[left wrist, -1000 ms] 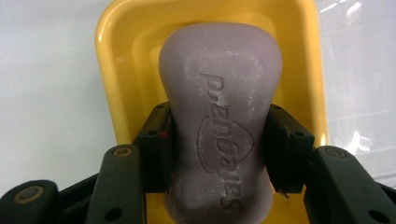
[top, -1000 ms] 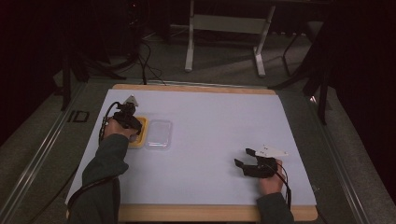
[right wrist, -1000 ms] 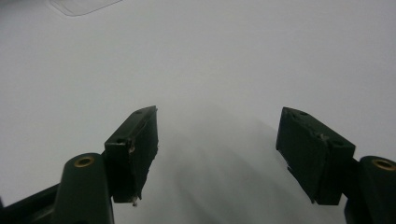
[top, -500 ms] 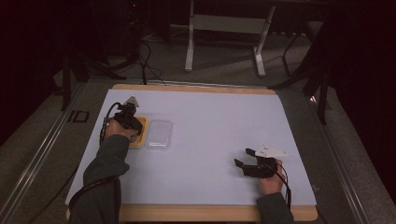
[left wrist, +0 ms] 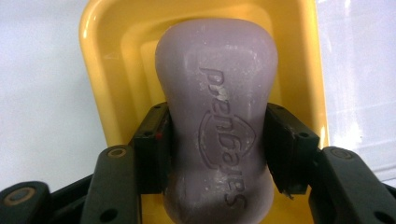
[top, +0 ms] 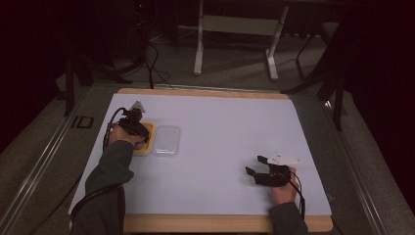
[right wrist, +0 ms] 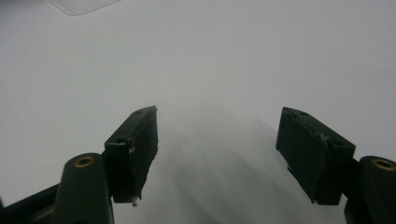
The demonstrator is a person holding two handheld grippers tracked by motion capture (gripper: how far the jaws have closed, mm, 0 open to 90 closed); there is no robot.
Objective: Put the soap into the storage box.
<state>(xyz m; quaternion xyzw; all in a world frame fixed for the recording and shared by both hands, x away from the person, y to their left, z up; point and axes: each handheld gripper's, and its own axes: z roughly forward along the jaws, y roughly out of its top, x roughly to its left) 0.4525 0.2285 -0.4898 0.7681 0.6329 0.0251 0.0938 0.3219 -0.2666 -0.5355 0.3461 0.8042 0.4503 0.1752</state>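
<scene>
Two hand-held grippers: left hand-held gripper (left wrist: 217,140) has just been opening, pads barely off the purple soap bar (left wrist: 215,112) lying in the yellow dish (left wrist: 100,79). Placement looks complete. Right hand-held gripper (right wrist: 217,140) open, empty, on the surface (top: 235,132).

I see a purple bar of soap (left wrist: 216,121) lying flat in a yellow soap dish (left wrist: 100,88). The bar is rounded and slightly waisted, with a brand name and an oval emblem pressed into its top face, dusted with pale marks. It runs lengthwise straight away from my left gripper (left wrist: 217,144), whose jaws have just been opening and now stand on either side of its narrow middle. The glossy dish has a raised rim and stepped inner walls. Just beside the dish lies a clear plastic lid (top: 166,140), flat on the white table.
</scene>
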